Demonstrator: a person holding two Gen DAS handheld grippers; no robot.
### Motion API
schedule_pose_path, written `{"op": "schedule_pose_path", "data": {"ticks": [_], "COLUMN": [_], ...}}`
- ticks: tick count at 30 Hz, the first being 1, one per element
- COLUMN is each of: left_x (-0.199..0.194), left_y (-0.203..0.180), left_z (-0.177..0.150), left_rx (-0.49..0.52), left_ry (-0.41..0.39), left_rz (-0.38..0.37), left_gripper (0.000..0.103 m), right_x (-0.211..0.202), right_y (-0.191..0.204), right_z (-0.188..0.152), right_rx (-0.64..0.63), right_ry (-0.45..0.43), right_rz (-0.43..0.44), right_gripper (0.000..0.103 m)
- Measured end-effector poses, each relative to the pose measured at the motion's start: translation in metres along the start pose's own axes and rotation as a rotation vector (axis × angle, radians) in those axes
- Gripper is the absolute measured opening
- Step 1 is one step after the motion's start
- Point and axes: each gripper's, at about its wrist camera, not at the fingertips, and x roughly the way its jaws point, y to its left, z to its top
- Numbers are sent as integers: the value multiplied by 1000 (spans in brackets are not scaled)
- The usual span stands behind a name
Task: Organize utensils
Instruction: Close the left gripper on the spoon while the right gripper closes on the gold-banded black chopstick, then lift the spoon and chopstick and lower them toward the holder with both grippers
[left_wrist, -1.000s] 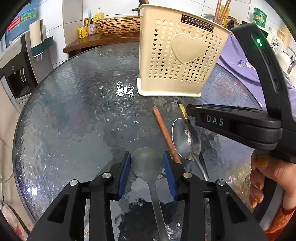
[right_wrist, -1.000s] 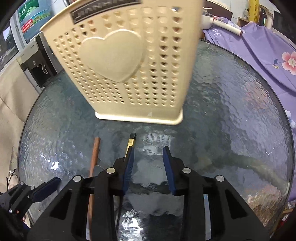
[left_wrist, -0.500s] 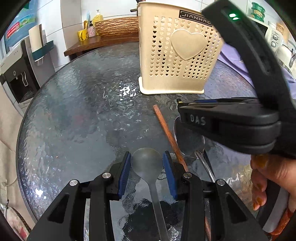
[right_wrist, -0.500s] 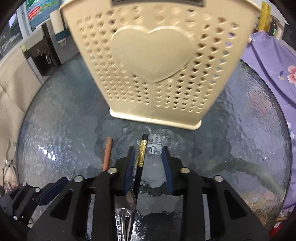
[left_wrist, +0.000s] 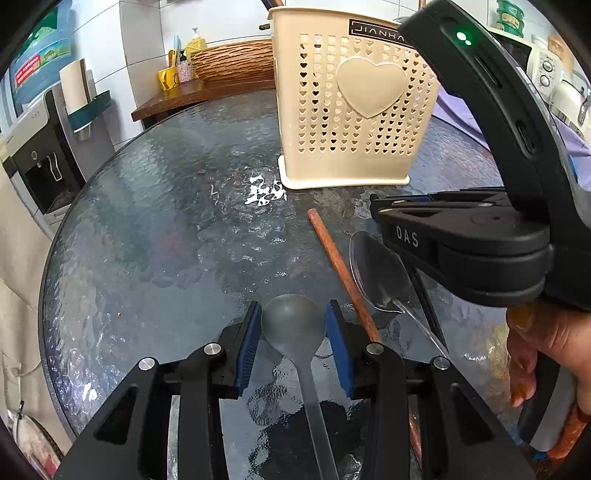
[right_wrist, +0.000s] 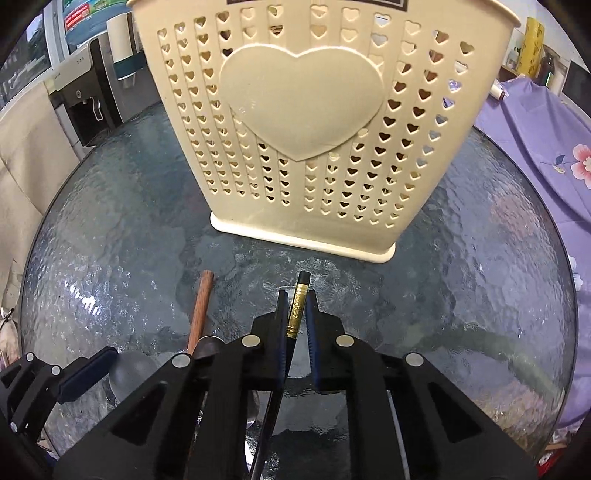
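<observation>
A cream utensil basket (left_wrist: 354, 107) with heart holes stands upright on the round glass table; it fills the upper right wrist view (right_wrist: 310, 125). My left gripper (left_wrist: 293, 325) is open, its blue pads on either side of a grey spoon (left_wrist: 295, 321) lying on the glass. My right gripper (right_wrist: 297, 314) is shut on a black chopstick with a gold band (right_wrist: 298, 306). A brown wooden chopstick (left_wrist: 341, 269) and a shiny metal spoon (left_wrist: 380, 275) lie between the grippers; the brown chopstick also shows in the right wrist view (right_wrist: 201, 306).
The table edge (left_wrist: 55, 258) curves at the left. A water dispenser (left_wrist: 40, 158) and a wooden shelf with a woven basket (left_wrist: 232, 62) stand beyond. Purple floral cloth (right_wrist: 546, 147) lies to the right.
My right gripper moved left over the black chopstick and closed on it. The left gripper stayed around the grey spoon.
</observation>
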Motion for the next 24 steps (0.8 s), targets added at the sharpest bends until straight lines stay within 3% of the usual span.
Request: {"op": "schedule_pose_path", "data": {"ticks": [7, 12, 24], "left_x": [-1, -14, -66], "left_y": [2, 8, 18], "left_z": [4, 11, 37], "left_rx": [-19, -35, -56], "left_ry": [-1, -49, -204], "left_rz": [-17, -46, -107], "left_gripper": [35, 35, 35], "right_x": [-11, -35, -140], "right_y": [-25, -43, -75], "right_z": [-10, -15, -19], "right_rx": [36, 51, 16], "right_ry": [-30, -93, -339], "right_rz": [11, 45, 75], "right_gripper": [9, 8, 8]}}
